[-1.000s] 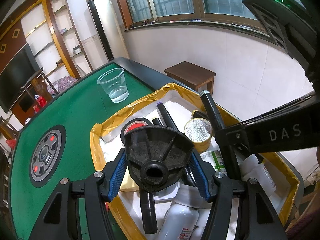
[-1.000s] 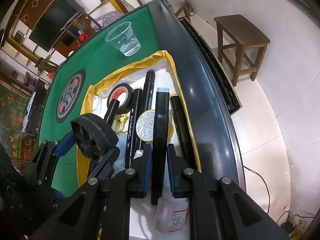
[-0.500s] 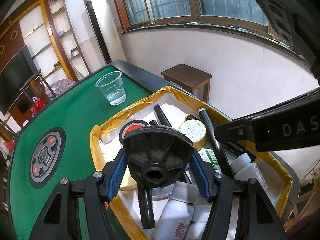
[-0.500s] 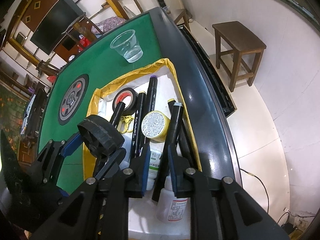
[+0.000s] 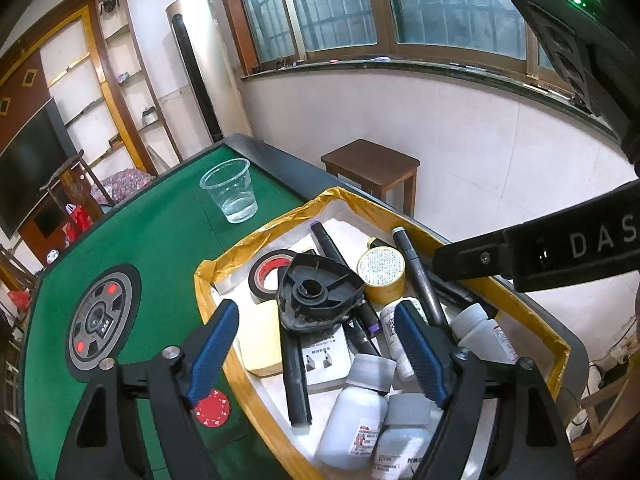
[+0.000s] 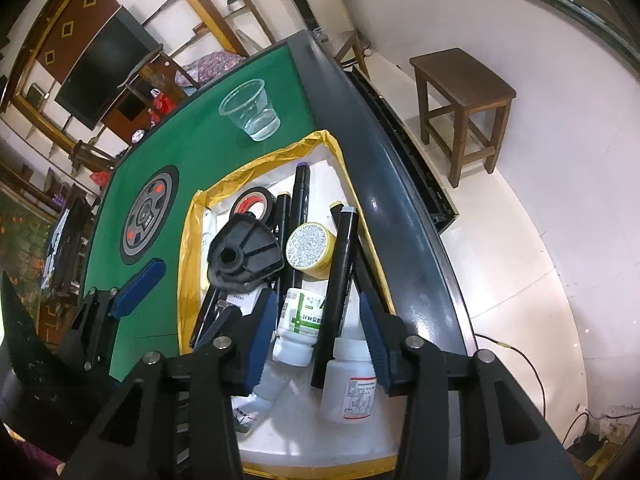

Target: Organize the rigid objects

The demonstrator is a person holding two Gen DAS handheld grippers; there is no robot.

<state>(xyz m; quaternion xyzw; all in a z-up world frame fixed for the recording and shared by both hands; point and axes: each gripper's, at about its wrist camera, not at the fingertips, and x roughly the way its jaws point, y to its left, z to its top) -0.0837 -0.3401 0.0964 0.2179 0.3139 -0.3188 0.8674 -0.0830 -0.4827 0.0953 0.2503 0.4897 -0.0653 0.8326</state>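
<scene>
- Rigid objects lie crowded in a shallow white tray with a yellow-taped rim [image 5: 256, 240], which sits on the green felt surface [image 5: 160, 240] near its dark right edge.
- A black triangular plastic part with a round central hole [image 5: 320, 292] rests on the items in the tray, just beside a black roll of tape with a red core [image 5: 268, 270].
- The left tool [image 5: 316, 352] hangs above the tray; its jaws have just been opening and stand released, the black part lying beyond the blue pads [image 5: 214, 344], apart from them.
- The right tool [image 6: 316, 336] has also just been opening its jaws; a long black marker with a grey cap [image 6: 340, 272] lies between them, leaning across a white bottle with a green label [image 6: 304, 320], and neither pad presses on it.
- A round yellow tin with a printed lid [image 6: 310, 246] lies between the markers.
- White plastic bottles [image 5: 360, 404] fill the near end of the tray.
- A clear plastic cup [image 5: 232, 190] stands on the felt beyond the tray.
- A red poker chip [image 5: 212, 406] lies on the felt under the left tool.
</scene>
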